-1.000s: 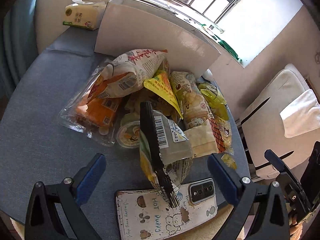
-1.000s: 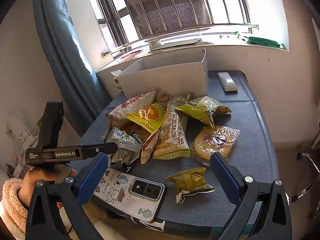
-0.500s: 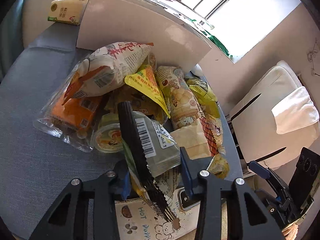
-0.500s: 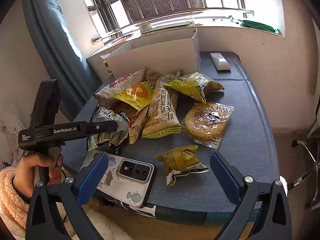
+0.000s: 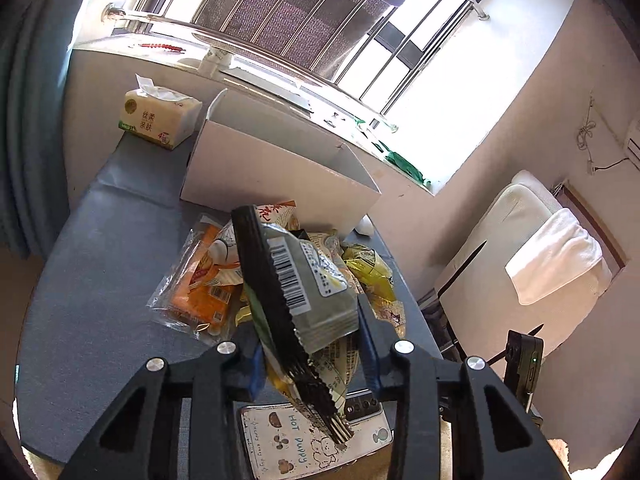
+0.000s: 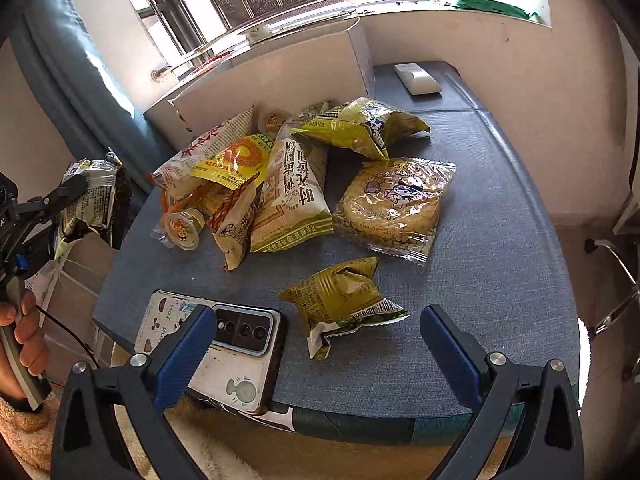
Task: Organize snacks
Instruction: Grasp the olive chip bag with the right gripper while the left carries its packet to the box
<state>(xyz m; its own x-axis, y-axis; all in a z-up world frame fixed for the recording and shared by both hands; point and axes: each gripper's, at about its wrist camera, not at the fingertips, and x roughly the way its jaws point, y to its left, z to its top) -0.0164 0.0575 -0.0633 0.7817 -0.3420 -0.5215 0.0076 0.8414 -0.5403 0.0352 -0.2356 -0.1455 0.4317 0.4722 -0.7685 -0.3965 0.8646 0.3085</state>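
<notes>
My left gripper [image 5: 310,350] is shut on a grey-green snack packet [image 5: 304,284] with a barcode and a black serrated edge, held up off the table; the packet also shows in the right wrist view [image 6: 90,200], at the far left beyond the table's edge. A pile of snack bags [image 6: 288,184] lies on the blue table [image 6: 500,220] in front of a white open box [image 5: 280,168]. My right gripper [image 6: 316,348] is open and empty, just above a small green snack packet [image 6: 340,296] near the table's front edge.
A phone in a cartoon case [image 6: 216,344] lies at the table's front edge. A round biscuit pack [image 6: 394,200] lies right of the pile. A tissue pack [image 5: 160,116] sits left of the box, a white remote [image 6: 416,78] at the back right. A white chair [image 5: 532,248] stands beside the table.
My left gripper closed on the grey-green packet and lifted it off the pile, up and to the left. My right gripper stayed open and moved closer to the small green packet.
</notes>
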